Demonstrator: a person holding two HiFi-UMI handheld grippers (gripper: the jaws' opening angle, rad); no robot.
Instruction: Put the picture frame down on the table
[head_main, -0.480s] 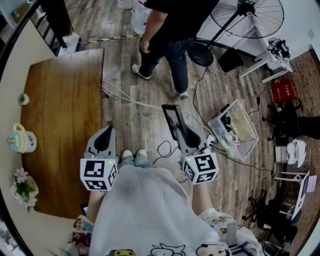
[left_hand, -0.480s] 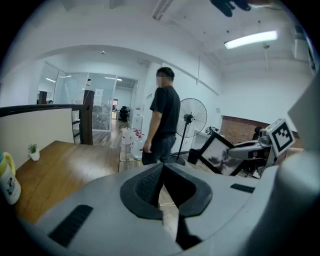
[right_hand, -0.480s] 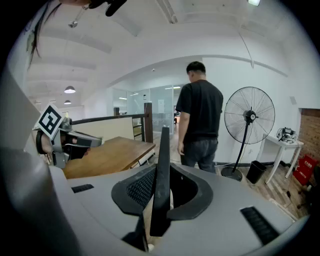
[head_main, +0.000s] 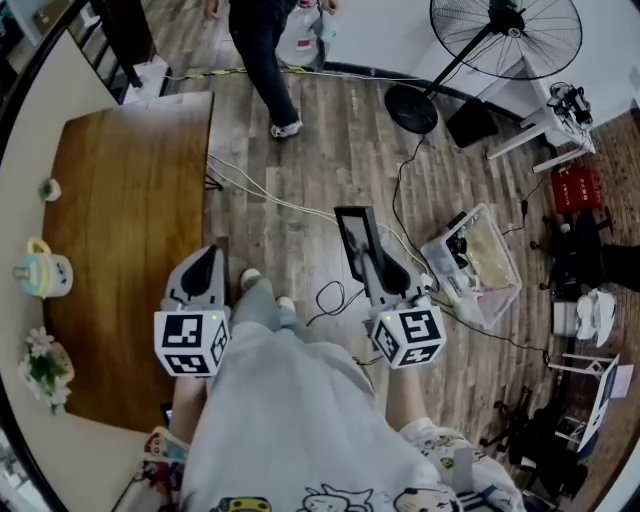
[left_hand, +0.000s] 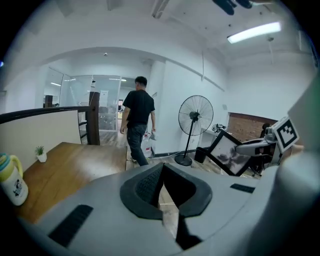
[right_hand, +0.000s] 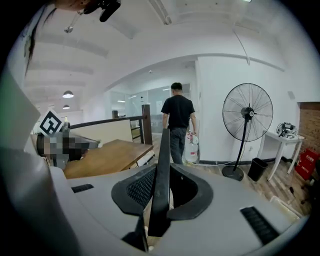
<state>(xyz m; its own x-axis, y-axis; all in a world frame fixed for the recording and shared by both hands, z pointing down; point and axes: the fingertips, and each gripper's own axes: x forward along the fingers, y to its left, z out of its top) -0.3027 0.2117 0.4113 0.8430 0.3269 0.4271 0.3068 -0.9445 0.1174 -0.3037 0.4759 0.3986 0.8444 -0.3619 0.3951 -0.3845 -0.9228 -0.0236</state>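
The picture frame (right_hand: 162, 150) is clamped edge-on by the right gripper (right_hand: 159, 197); a table (right_hand: 107, 155) is seen far left, a fan (right_hand: 247, 112) far right.

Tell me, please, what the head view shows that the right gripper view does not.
Only the head view shows the mug and flowers at the table's edge, and the clear bin on the floor. Only the right gripper view shows the ceiling lamp and the picture frame edge-on, clamped between the jaws of the right gripper. Both show the wooden table, the fan and a person.
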